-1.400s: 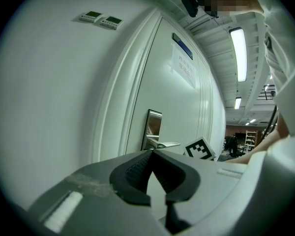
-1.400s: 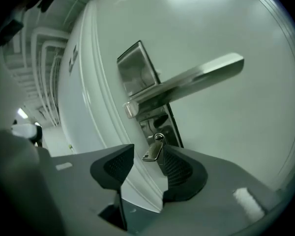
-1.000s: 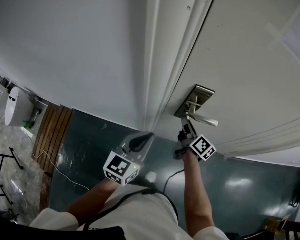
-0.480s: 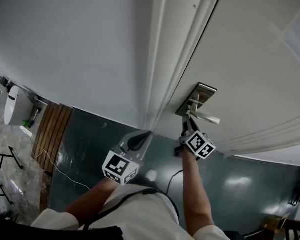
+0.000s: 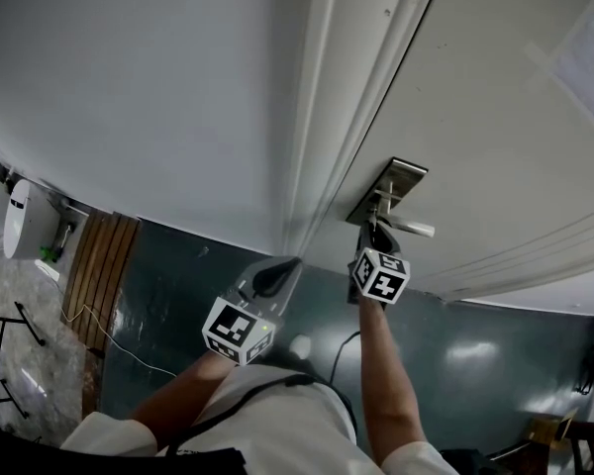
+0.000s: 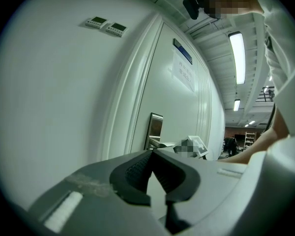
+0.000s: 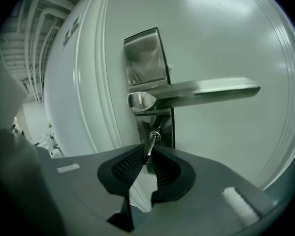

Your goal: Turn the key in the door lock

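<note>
A small metal key (image 7: 150, 144) sticks out of the lock cylinder below the lever handle (image 7: 201, 90) on a steel plate (image 7: 146, 63) in the white door (image 5: 495, 117). My right gripper (image 7: 148, 151) is shut on the key's head. Its jaws closed in over the last moments, then eased a touch, with the key still between them. In the head view the right gripper (image 5: 369, 231) sits just under the handle (image 5: 411, 228) and hides the key. My left gripper (image 5: 295, 263) hovers beside the door frame, shut and holding nothing (image 6: 151, 152).
The door frame's mouldings (image 5: 322, 146) run between the grey wall (image 5: 158, 97) and the door. A paper notice (image 5: 589, 62) hangs on the door. A cable (image 5: 109, 334) trails over the dark floor near wooden slats (image 5: 99, 260). Two wall controllers (image 6: 105, 24) are mounted high up.
The right gripper has rolled about its own axis at the lock, its marker cube showing a different face. The left gripper has hardly moved.
</note>
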{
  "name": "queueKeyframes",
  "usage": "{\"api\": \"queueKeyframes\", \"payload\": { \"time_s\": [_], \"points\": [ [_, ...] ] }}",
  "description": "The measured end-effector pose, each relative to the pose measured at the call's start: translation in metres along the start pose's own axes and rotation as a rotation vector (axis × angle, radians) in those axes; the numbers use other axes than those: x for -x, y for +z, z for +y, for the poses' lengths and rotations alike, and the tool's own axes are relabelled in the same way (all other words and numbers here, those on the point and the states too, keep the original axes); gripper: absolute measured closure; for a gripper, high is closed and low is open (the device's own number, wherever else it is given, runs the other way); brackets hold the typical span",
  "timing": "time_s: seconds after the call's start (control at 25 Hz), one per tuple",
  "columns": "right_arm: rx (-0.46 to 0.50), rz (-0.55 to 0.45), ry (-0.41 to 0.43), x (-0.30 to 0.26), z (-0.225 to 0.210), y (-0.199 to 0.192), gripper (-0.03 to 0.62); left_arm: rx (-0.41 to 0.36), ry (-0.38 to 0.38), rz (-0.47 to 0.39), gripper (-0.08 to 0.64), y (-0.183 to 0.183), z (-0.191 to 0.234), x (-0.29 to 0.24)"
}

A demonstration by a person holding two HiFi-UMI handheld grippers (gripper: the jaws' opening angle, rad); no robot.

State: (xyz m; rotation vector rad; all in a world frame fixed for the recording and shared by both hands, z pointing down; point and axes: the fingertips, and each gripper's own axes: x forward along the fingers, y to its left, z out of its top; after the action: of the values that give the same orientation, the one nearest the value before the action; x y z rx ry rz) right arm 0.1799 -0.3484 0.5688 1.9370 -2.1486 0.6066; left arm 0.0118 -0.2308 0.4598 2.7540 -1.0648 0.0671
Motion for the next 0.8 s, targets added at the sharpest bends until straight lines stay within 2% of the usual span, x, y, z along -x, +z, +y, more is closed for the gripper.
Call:
{"api": "queueKeyframes", "payload": {
  "time_s": [0.36, 0.6, 0.8],
  "points": [
    [0.266, 0.055, -0.112, 0.001, 0.003, 0.002, 0.529, -0.002, -0.027, 0.002, 0.555, -0.001, 0.001, 0.009],
    [0.425, 0.078, -0.152, -0.001, 0.005, 0.002, 0.523, 0.000, -0.033, 0.006, 0.555, -0.003, 0.003, 0.016],
    [0.650, 0.114, -0.195, -0.003, 0.004, -0.003, 0.535, 0.001, -0.041, 0.006, 0.554, -0.004, 0.004, 0.020]
  ]
}}
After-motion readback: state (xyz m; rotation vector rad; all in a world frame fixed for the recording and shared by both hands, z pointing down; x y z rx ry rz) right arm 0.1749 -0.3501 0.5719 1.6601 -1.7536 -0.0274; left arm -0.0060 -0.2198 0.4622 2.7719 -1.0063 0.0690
